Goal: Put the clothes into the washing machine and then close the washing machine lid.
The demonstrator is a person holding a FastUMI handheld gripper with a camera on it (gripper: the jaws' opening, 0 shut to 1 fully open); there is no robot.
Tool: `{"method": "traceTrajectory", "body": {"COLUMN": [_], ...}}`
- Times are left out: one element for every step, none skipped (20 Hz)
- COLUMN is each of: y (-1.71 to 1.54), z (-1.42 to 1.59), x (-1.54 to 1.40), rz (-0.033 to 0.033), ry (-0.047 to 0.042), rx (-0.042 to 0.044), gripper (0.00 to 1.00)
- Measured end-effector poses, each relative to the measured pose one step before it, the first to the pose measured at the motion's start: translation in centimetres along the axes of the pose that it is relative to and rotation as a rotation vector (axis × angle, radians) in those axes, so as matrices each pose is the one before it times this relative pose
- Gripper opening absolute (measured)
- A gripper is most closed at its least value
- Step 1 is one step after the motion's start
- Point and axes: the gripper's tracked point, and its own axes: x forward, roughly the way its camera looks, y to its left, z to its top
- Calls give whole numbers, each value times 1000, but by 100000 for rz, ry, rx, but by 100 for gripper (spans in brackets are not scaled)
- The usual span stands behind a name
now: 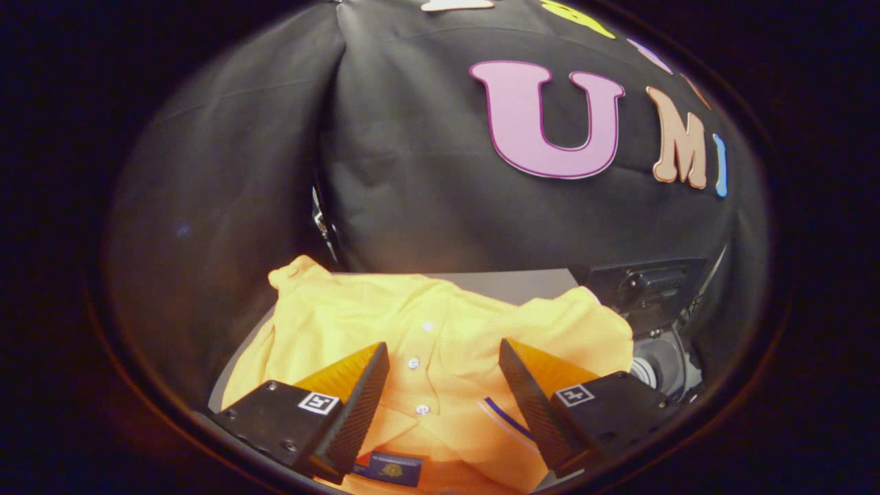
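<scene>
Fisheye camera rides the tool, looking forward, close above the shirt.

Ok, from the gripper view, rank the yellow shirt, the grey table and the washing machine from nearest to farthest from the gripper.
The gripper has its jaws open.
1. Yellow shirt: lying between and just ahead of the jaws, its button placket in the gap.
2. Grey table: a bare strip showing just beyond the shirt.
3. Washing machine: beyond the right-side finger, past the shirt's edge, against the black cloth wall.

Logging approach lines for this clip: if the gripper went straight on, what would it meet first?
Most likely the yellow button-front shirt, spread between and just ahead of the open gripper; its buttoned placket sits in line. Exact depth is unclear.
</scene>
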Motion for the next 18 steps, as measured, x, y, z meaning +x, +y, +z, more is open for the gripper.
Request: {"method": "traceTrajectory", "body": {"y": [-29,-27,-105,-514,-313,-225,174,69,-138,320,206,85,-60,-203,-366,-308,-582,-794], "z": [-967,821,-513,-63,-214,-536,-77,463,-230,601,-367,-252,-376,-459,382,1135,1103,713], "x": [-451,224,236,-72,-85,-235,-158,303,-917,-104,-905,-663,-701,-877,-848,-734,-356,-777], "rz": [648,677,-405,-1610,-392,213,2097,2420,1455,2956,3256,3903,4179,3975,3380,3479,2687,852], "ry": [5188,-4609,3016,863,95,1695,-1998,-2933,-1871,-1961,366,270,503,1219,-2130,-3809,-2418,-2139], "rx": [612,796,-2072,-1671,-2471,-5504,-4974,-3893,-127,-839,-249,1132,2695,3192,3551,4079,3479,2251], "gripper": [95,92,89,85,82,79,68,67,50,32,14,10,6,4,3,3,2,2]}}
